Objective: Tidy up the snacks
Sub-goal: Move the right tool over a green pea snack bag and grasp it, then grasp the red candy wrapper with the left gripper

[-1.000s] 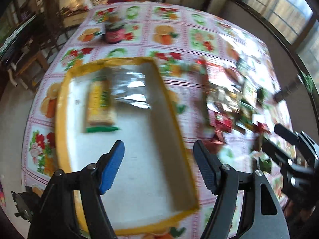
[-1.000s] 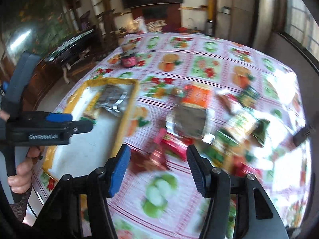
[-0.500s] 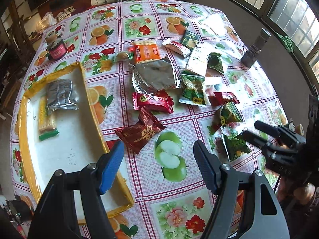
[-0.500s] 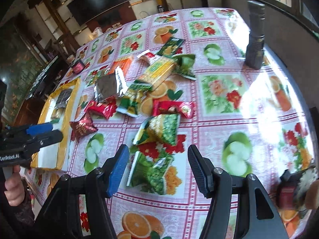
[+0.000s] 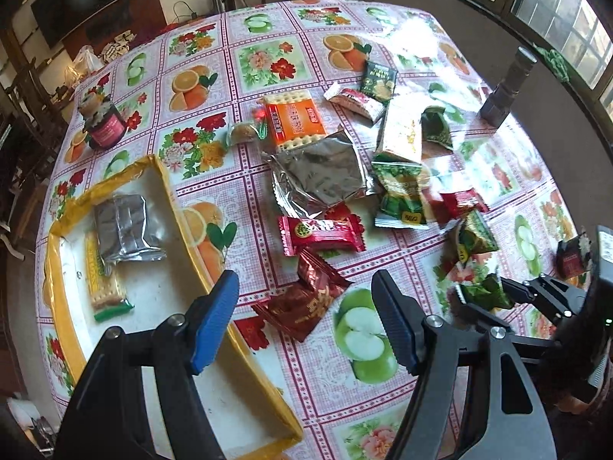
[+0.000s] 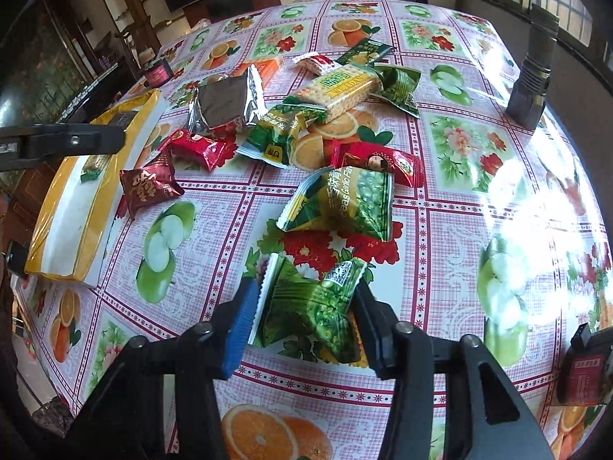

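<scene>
A green snack packet lies on the flowered tablecloth at the near end of the snack pile. My right gripper is closing on it, and both pads touch its edges. From the left wrist view, that right gripper is at the right with the green packet between its fingers. My left gripper hangs open above a dark red packet, just right of the yellow-rimmed box. Nothing is between its fingers. The box holds a silver packet and a cracker packet.
Several packets are piled mid-table: a silver pouch, an orange cracker pack, red candy packs, a green pea bag. A red jar stands far left, a dark metal cylinder far right, a small red box near right.
Both grippers swung from over the box to the snack pile. The right gripper came down and its jaws narrowed around the green packet. The left jaws kept their width.
</scene>
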Demonstrator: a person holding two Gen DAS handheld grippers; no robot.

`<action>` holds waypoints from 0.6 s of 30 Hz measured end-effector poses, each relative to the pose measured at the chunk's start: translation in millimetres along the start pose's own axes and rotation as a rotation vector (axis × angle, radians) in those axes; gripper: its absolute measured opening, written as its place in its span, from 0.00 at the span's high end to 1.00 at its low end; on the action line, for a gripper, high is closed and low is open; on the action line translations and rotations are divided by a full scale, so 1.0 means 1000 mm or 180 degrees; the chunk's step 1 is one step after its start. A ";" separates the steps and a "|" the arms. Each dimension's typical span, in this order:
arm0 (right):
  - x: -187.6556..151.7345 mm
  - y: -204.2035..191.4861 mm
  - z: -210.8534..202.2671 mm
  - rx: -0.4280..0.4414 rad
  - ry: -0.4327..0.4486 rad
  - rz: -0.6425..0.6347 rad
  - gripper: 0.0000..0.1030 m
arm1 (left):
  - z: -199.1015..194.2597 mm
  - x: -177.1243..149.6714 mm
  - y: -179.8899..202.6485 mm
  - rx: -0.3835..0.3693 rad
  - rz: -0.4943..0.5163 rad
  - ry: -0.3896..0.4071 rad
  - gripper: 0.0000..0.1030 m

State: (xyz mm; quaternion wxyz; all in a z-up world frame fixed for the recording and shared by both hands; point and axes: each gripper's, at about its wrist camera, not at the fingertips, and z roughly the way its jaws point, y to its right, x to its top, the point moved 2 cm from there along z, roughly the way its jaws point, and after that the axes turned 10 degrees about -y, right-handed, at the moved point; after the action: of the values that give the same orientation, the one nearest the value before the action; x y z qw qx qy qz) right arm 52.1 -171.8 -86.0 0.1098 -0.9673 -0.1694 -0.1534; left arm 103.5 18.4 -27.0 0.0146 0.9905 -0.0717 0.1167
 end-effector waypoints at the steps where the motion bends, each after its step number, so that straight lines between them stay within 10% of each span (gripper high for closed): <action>1: 0.000 0.001 0.000 0.0021 0.0008 0.0010 0.61 | 0.005 0.002 0.000 0.0004 0.0032 -0.0059 0.30; 18: -0.004 0.002 -0.002 0.0085 0.0066 0.0014 0.63 | 0.062 0.011 0.017 -0.0228 0.0452 -0.0697 0.30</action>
State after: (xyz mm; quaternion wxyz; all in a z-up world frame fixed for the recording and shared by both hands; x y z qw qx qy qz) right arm 48.4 -175.0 -86.1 0.1248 -0.9645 -0.1682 -0.1609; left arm 125.9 -2.3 -84.6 0.0337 0.9886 -0.1469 0.0060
